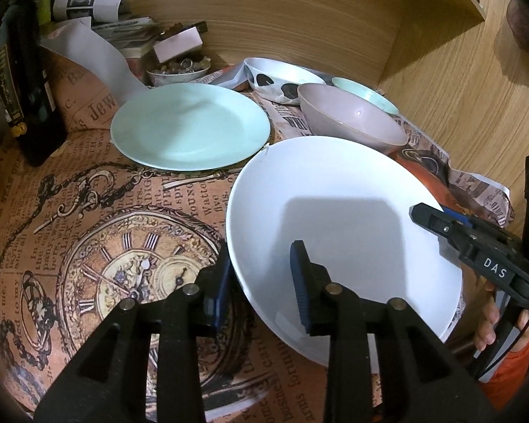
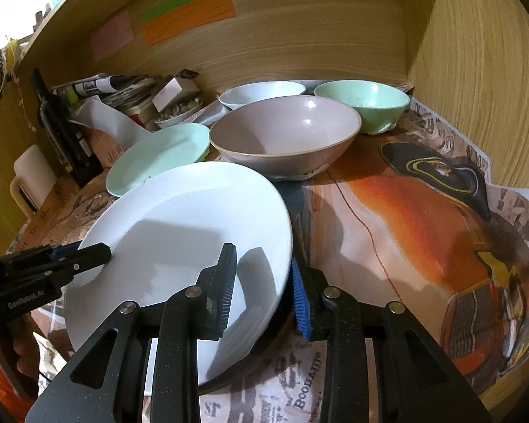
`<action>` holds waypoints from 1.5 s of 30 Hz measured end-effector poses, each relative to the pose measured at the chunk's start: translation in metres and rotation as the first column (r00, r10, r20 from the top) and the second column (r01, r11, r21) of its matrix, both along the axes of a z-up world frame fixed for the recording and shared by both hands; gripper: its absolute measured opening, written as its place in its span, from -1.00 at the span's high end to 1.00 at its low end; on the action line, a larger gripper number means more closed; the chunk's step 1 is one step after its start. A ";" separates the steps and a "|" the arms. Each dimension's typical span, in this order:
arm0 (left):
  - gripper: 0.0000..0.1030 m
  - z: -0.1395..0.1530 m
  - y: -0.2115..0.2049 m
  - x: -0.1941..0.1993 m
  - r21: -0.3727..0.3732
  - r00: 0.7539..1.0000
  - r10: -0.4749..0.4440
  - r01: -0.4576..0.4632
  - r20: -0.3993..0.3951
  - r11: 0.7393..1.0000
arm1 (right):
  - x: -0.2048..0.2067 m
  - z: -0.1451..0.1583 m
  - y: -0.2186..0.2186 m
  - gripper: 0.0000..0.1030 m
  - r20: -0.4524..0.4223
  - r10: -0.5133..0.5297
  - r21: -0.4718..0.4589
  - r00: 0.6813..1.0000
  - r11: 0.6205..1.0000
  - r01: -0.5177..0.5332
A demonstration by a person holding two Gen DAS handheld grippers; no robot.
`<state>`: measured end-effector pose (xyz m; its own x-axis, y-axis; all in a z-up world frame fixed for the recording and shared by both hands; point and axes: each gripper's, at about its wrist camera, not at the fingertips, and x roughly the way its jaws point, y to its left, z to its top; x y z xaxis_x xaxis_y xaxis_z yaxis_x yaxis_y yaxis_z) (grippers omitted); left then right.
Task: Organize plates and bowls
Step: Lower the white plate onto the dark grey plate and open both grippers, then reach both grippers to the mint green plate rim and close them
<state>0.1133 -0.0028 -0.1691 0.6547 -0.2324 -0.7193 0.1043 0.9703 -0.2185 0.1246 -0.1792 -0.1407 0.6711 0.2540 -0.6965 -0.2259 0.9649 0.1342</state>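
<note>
Both grippers are on the white plate, one per side. It sits tilted on the tabletop near the front edge, just in front of the mint plate and the pink bowl.

Likely step: lift the white plate and stack it with the mint plate. To do it well:
- close both sides before lifting, otherwise the plate pivots on one grip
- keep both hands level, raise high enough to clear the mint plate's rim
- move left and back, stay off the pink bowl, which is just behind the plate's far edge
- set it down centred, release one side at a time

Jaws:
- left gripper: jaws straddle the plate's left rim, one finger under and outside, one over the inside face. Gap looks wider than the rim, so not clearly clamped; I read it as released, about half spread.
- right gripper: same on the right rim, one finger on the inside face, the other outside. Daylight shows around the rim, so probably not clenched. In the left wrist view its tip looks pinched near the rim, so I cannot tell for certain.

Other bowls, the green bowl and the spotted bowl, sit at the back.
</note>
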 end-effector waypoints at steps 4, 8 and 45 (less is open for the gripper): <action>0.40 0.000 0.000 0.001 -0.003 1.000 -0.008 0.008 -0.006 1.000 | 0.001 0.001 -0.002 0.51 -0.002 0.003 -0.005 1.000 1.000 -0.003; 0.35 0.004 0.002 -0.002 0.010 1.000 0.001 -0.002 0.020 1.000 | 0.001 0.002 -0.001 0.50 -0.003 0.001 -0.012 1.000 1.000 -0.001; -0.18 0.044 0.127 0.054 -0.016 0.952 0.293 -0.292 0.086 0.956 | 0.130 0.058 0.100 0.10 -0.033 0.327 -0.008 0.945 0.945 -0.327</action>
<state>0.1669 0.1240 -0.1253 0.7538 -0.0233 -0.6567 -0.1655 0.9605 -0.2239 0.2541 -0.0796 -0.0825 0.5311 0.4469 -0.7199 -0.5252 0.8403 0.1342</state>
